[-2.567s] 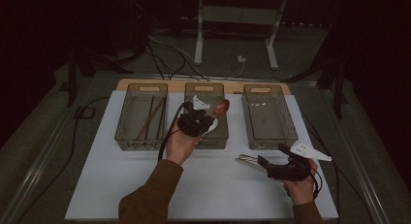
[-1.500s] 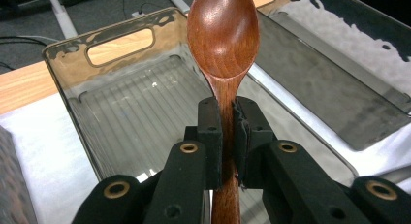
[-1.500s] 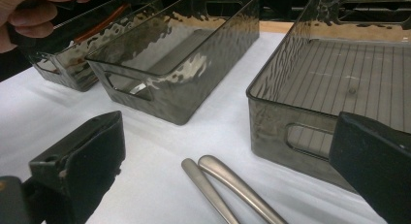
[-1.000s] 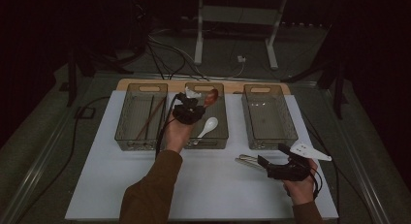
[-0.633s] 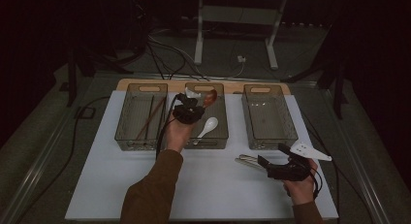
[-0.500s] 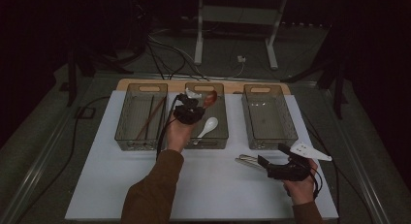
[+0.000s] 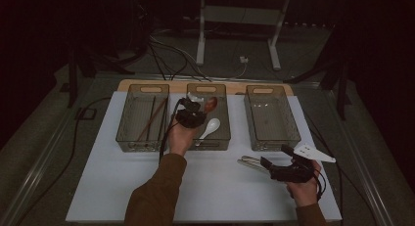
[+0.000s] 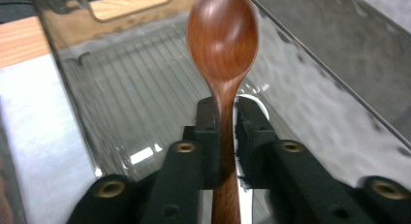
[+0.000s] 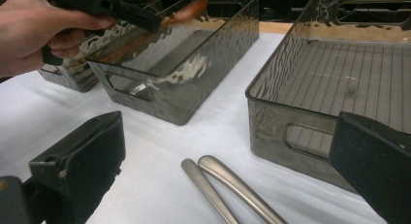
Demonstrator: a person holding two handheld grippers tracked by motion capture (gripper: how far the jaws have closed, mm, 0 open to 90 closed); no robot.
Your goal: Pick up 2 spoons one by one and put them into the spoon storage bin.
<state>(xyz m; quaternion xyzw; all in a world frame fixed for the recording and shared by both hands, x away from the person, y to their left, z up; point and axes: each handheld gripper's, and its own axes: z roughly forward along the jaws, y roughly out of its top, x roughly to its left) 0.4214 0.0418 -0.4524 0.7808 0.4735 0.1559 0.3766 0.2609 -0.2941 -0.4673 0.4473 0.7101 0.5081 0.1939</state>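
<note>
The white worktop (image 7: 98, 187) carries three clear plastic bins in a row, which reads as a sorting layout: one kind of utensil per bin. The left bin (image 7: 128, 138) holds dark chopsticks (image 7: 149, 123), the right bin (image 7: 254, 138) looks empty, and I work over the middle bin (image 7: 224, 138), where a white ceramic spoon (image 7: 209, 128) already lies, so this is evidently the spoon bin.

My left hand (image 7: 180, 137) reaches forward so that the left tool (image 7: 192, 112) hangs above the middle bin. Between its jaws runs the handle of a wooden spoon (image 8: 222, 54), bowl pointing away toward the bin's far wall. In the left gripper view the pads (image 8: 208, 132) stand just off the handle: a thin gap shows on either side, and the jaws have just been opening, so I judge the spoon released, or on the point of dropping, into the bin beside its white fellow.

My right hand (image 7: 304, 189) rests near the worktop's front edge with the right tool (image 7: 266, 163) held low and level, its jaws spread wide and grasping nothing. It points at two metal handles (image 9: 228, 185) lying side by side on the worktop just before the right bin; what utensils they belong to I cannot tell. This placement suggests that the right tool waits in line for the next pick.
</note>
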